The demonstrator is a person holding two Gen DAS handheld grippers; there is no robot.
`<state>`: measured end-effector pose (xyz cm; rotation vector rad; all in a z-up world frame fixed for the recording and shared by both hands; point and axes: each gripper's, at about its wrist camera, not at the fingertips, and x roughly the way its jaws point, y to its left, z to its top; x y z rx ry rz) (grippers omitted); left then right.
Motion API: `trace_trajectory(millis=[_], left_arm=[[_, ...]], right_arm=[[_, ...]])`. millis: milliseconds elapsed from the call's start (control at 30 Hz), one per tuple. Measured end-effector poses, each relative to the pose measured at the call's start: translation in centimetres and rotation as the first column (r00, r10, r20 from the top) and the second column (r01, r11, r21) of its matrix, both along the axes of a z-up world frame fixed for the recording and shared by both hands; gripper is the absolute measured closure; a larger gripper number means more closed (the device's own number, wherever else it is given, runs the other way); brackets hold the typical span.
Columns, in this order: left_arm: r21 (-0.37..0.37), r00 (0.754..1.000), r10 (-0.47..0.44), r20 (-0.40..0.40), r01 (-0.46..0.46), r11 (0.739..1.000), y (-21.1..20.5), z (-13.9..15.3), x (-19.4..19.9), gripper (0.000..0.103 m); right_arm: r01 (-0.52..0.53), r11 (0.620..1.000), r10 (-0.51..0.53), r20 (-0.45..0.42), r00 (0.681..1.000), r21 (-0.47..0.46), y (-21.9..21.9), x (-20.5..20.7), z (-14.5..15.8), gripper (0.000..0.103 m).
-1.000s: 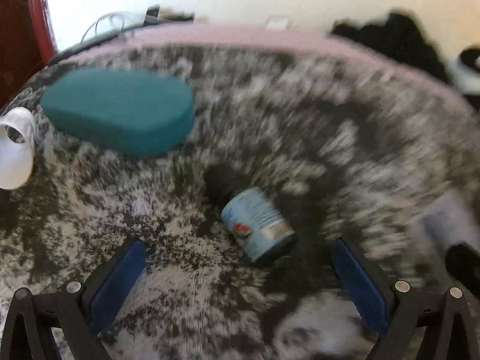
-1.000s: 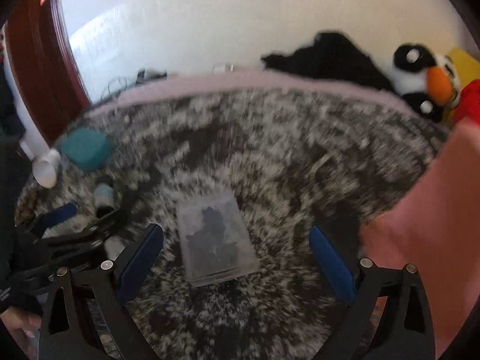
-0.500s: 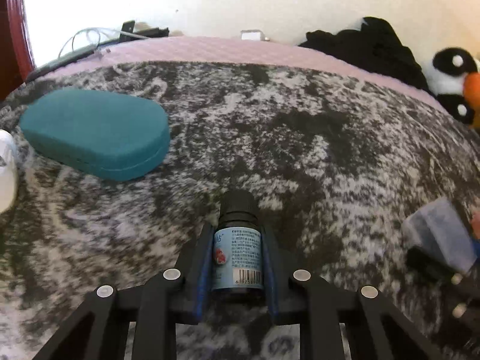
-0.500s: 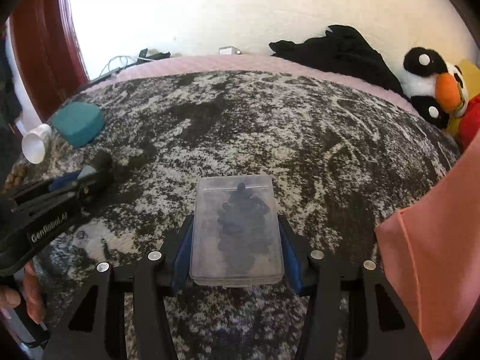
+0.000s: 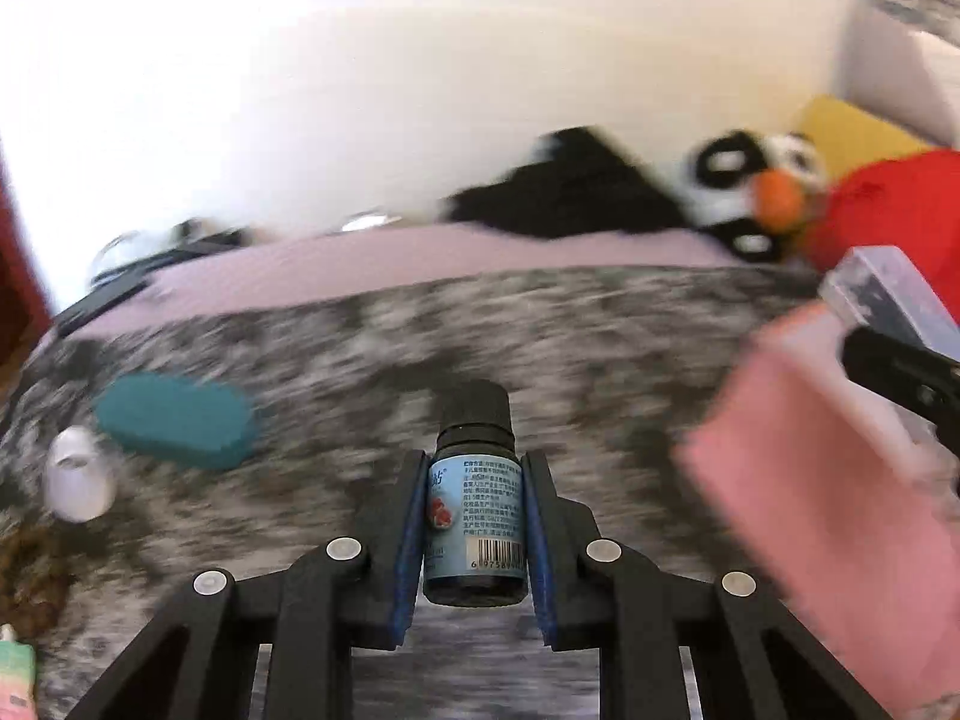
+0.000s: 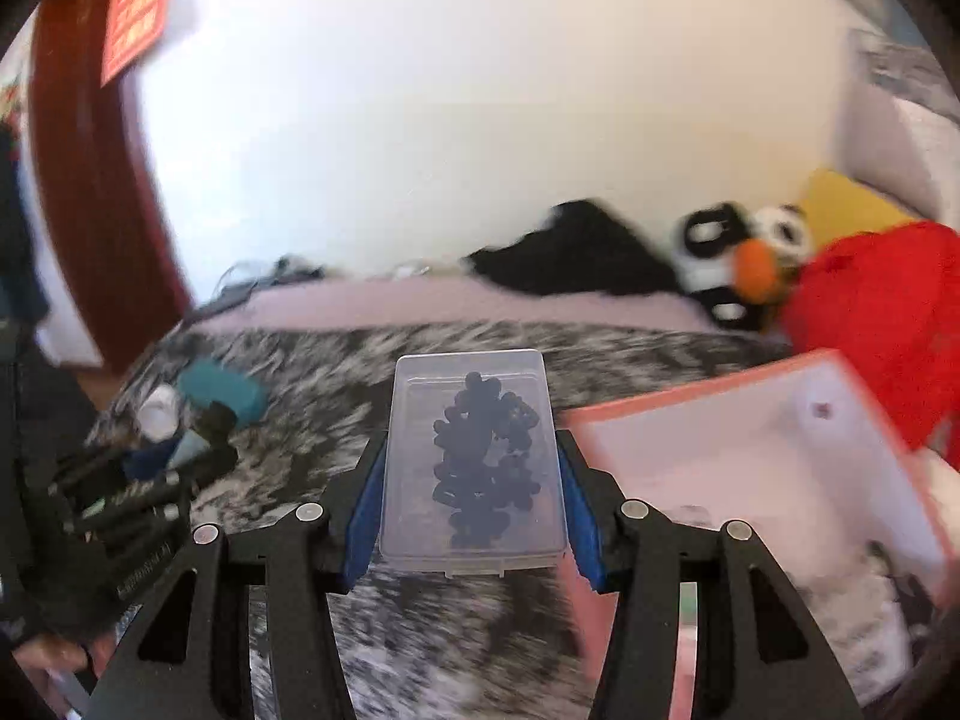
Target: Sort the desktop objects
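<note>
My left gripper (image 5: 474, 531) clamps a small blue-labelled glass bottle with a black cap (image 5: 475, 504) between its blue pads, cap pointing away from me, clear above the mottled grey-and-white blanket (image 5: 420, 348). My right gripper (image 6: 474, 498) squeezes a clear rectangular plastic box of dark beads (image 6: 474, 462) by its long sides, just left of an open pink box (image 6: 750, 456). On the blanket to the left lie a teal oval case (image 5: 177, 426) and a white cup (image 5: 78, 480) beside it.
</note>
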<state>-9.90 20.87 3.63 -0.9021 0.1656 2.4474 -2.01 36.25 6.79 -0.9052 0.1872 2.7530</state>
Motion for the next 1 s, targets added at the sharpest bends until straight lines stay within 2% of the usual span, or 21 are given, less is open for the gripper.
trace_trajectory(millis=[100,200,333,400,433,467,500,533,633,800,900,1000], left_arm=[[0.033,0.994,-0.108,0.002,0.108,0.994,5.2,1.6,3.3,0.079],[0.043,0.979,-0.202,0.023,0.2,0.979,11.1,1.9,6.1,0.079],[0.014,0.965,-0.252,0.079,0.252,0.968,17.4,0.5,7.5,0.079],[-0.022,0.966,-0.239,0.101,0.242,0.97,19.5,-0.4,7.7,0.076],[-0.033,0.965,-0.242,0.103,0.247,0.968,20.3,-0.7,7.9,0.052],[-0.036,0.964,-0.249,0.095,0.253,0.967,20.6,-0.8,8.3,0.015],[-0.038,0.966,-0.251,0.065,0.254,0.966,20.8,-0.8,8.9,0.004],[-0.043,0.969,-0.246,0.001,0.246,0.968,20.7,-0.5,9.9,0.0],[-0.085,0.959,-0.239,-0.151,0.228,0.97,19.9,0.7,12.1,0.0],[-0.086,0.95,-0.137,-0.281,0.117,0.989,14.2,2.9,14.1,0.0],[-0.125,0.935,-0.05,-0.351,0.006,0.992,8.4,3.5,15.3,0.0],[-0.169,0.929,0.016,-0.37,-0.084,0.982,2.5,3.3,16.5,0.0]], right_arm=[[0.121,0.99,-0.123,-0.028,0.992,-0.079,4.8,4.5,1.0,0.048],[0.223,0.965,-0.231,-0.037,0.972,-0.14,9.0,8.2,0.4,0.047],[0.309,0.926,-0.316,0.006,0.949,-0.216,14.0,10.3,-1.5,0.047],[0.335,0.92,-0.33,0.06,0.942,-0.204,14.9,10.1,-2.3,0.046],[0.347,0.92,-0.339,0.073,0.938,-0.184,14.9,10.0,-2.5,0.041],[0.358,0.92,-0.349,0.08,0.934,-0.16,14.9,9.8,-2.6,0.021],[0.357,0.925,-0.352,0.062,0.934,-0.129,14.6,9.8,-2.5,0.01],[0.352,0.931,-0.351,0.031,0.936,-0.094,14.2,9.8,-2.1,0.0],[0.343,0.939,-0.343,-0.037,0.938,-0.011,12.7,10.1,-0.8,0.0],[0.255,0.955,-0.279,-0.164,0.946,-0.153,11.1,11.9,2.0,0.0],[0.181,0.974,-0.212,-0.253,0.944,-0.139,8.0,12.8,4.3,0.0],[0.084,0.992,-0.111,-0.317,0.942,-0.099,3.8,12.9,5.5,0.0]])
